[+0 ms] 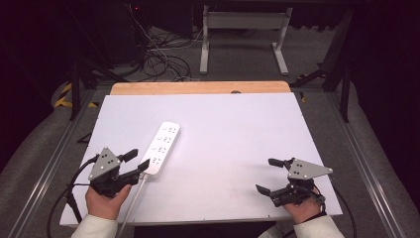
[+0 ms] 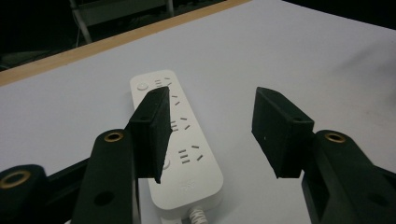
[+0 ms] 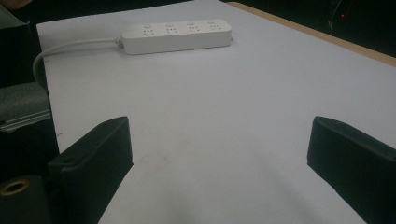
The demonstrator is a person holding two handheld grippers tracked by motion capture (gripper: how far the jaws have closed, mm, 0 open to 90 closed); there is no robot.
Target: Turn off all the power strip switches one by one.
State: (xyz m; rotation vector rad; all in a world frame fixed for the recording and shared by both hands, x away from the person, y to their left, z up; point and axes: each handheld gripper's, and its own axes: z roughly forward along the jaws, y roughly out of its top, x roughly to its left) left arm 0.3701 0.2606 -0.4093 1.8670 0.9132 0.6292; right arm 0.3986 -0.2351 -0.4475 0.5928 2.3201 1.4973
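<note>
1. High view: the power strip lies on the table; the left gripper hovers at its cord end, fingers apart, holding nothing.
2. Left gripper view: one finger overlaps the power strip; closing off-centre could skid it.
3. Right gripper view: the right gripper stands well apart from the power strip, fingers apart, empty.

The left gripper is hovering with jaws apart over the near end of the white power strip lying on the table.
</note>
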